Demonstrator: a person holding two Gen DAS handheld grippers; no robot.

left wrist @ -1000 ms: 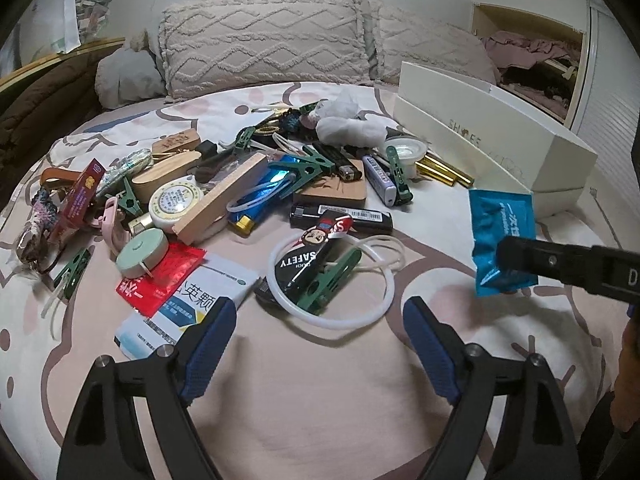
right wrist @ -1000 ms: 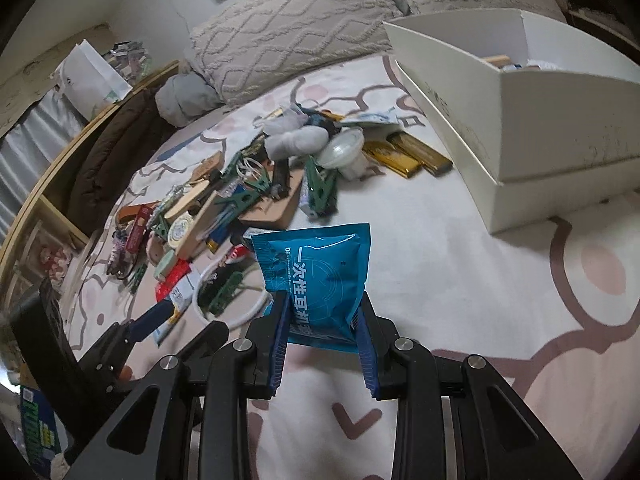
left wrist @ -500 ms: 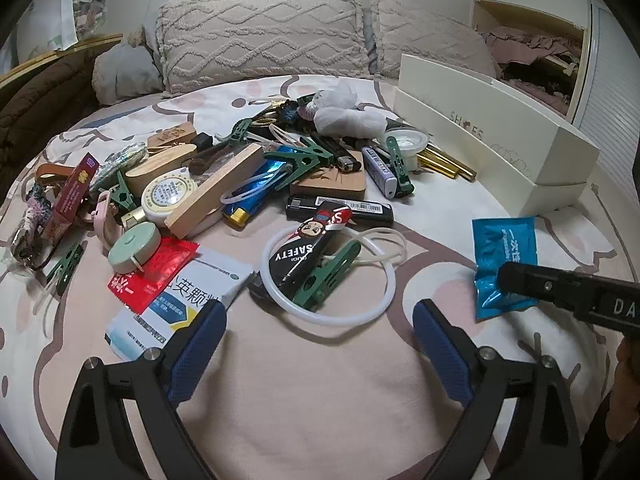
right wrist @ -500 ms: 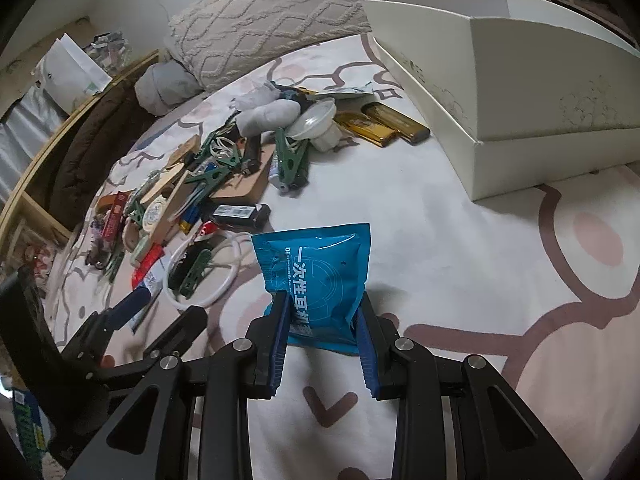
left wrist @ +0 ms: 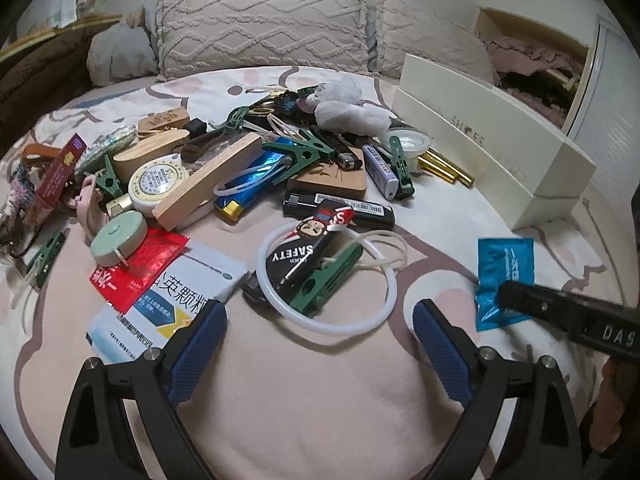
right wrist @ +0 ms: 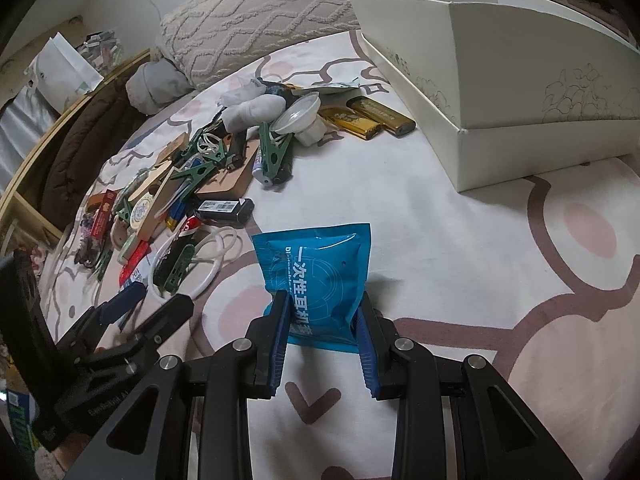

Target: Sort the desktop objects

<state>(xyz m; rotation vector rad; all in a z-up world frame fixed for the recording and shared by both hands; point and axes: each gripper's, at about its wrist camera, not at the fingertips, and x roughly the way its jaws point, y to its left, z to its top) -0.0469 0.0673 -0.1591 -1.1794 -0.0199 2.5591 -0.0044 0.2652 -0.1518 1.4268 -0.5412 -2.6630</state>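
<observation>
My right gripper (right wrist: 320, 308) is shut on a blue foil packet (right wrist: 318, 272) and holds it low over the patterned bedspread; the packet also shows in the left wrist view (left wrist: 505, 276), at the right with the right gripper (left wrist: 504, 298) on it. My left gripper (left wrist: 316, 332) is open and empty, just in front of a white ring (left wrist: 320, 280) with a green clip (left wrist: 326, 280) and a black "SAFETY" lighter (left wrist: 298, 258). A heap of lighters, clips, wooden blocks and sachets (left wrist: 224, 168) lies beyond.
A white open shoe box (right wrist: 500, 80) stands at the right, on its lid; it also shows in the left wrist view (left wrist: 492, 148). Knitted pillows (left wrist: 260, 32) line the back. A brown quilt (right wrist: 80, 144) and wooden frame edge the left. Gold lighters (right wrist: 368, 118) lie beside the box.
My right gripper has lowered the blue packet toward the bedspread and drawn back from the box. My left gripper has pulled back slightly from the ring, still open.
</observation>
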